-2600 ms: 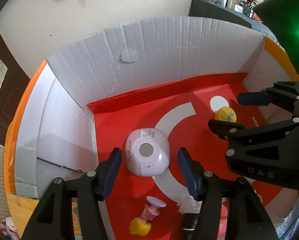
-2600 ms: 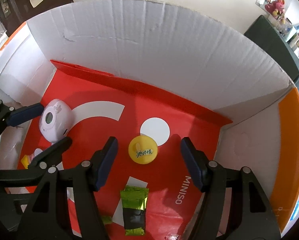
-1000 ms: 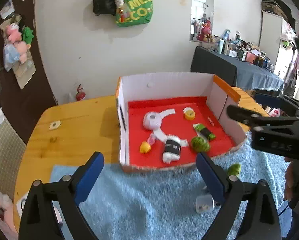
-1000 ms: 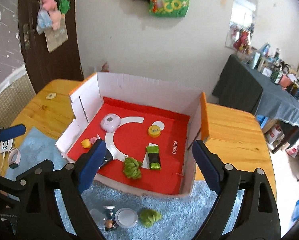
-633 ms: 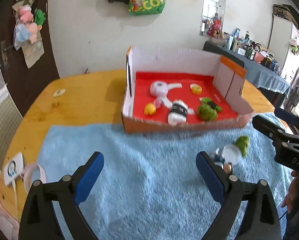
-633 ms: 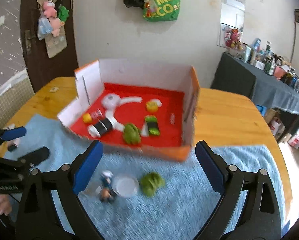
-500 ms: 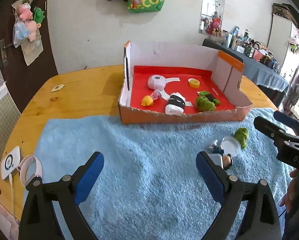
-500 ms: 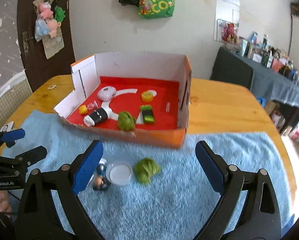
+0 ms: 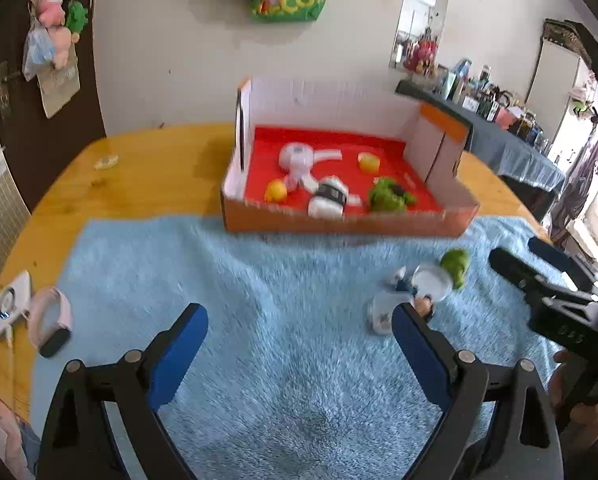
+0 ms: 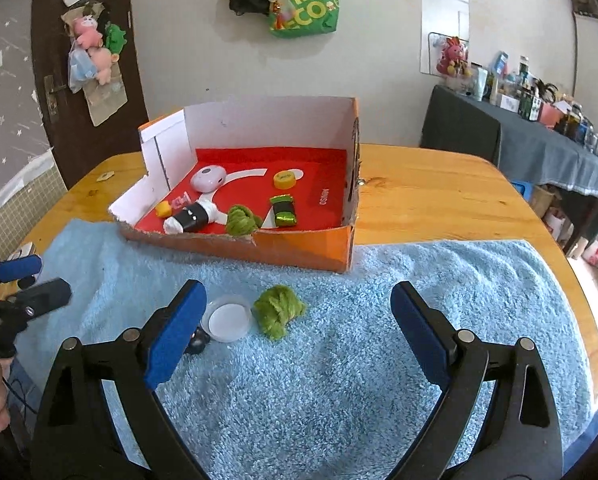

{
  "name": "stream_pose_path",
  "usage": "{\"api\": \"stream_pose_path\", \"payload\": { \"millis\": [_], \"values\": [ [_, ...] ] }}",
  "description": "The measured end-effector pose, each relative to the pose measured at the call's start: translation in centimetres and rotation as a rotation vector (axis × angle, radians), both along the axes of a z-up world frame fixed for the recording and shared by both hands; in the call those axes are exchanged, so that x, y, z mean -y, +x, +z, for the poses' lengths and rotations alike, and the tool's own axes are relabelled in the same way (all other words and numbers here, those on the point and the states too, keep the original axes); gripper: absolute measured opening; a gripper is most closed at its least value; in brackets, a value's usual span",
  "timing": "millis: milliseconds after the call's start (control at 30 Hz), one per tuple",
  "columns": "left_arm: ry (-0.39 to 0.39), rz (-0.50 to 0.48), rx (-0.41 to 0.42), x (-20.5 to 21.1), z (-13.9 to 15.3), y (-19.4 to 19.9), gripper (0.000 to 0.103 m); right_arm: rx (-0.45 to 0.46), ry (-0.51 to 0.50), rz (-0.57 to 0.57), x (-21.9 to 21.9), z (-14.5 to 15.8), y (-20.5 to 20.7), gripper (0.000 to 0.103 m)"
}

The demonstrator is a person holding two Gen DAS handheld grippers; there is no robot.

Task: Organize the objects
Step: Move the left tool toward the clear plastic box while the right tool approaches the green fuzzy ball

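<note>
My right gripper [image 10: 297, 330] hangs over the blue towel [image 10: 339, 380] with its jaws spread wide and nothing between them; they have just been opening. My left gripper [image 9: 299, 350] is likewise spread and empty above the towel's near part. Just past my right gripper's left finger lie a round white lid [image 10: 227, 319] and, touching it on the right, a green fuzzy ball [image 10: 279, 310]; a small dark figure [image 10: 198, 342] peeks out behind that finger. Farther on, at the towel's far edge, stands the cardboard box [image 10: 299, 250] with its red floor. Inside, near its front wall, are a second green ball [image 10: 241, 220], a black-and-white roll [image 10: 191, 216] and a green packet [image 10: 283, 210]; a yellow cap [image 10: 285, 179] and a pale rounded case [image 10: 207, 178] sit toward the back wall. A small yellow toy [image 10: 163, 210] lies by the left wall.
</note>
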State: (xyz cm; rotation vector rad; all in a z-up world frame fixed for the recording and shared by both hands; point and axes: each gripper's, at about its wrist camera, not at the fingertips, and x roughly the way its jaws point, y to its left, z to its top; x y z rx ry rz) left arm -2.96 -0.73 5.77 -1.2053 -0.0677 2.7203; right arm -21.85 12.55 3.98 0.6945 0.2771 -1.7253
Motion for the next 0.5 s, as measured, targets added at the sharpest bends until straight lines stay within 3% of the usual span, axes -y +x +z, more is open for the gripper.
{"api": "stream_pose_path", "payload": {
  "millis": [300,500],
  "values": [
    [-0.016,0.0,0.044,-0.7,-3.0,-1.8,0.095,-0.022,0.079,0.003,1.4,-2.3,-0.1,0.095],
    [0.018,-0.041,0.097,-1.4,-4.1,-2.6,0.095,0.004,0.154,0.027,2.7,-3.8,-0.9,0.095]
  ]
}}
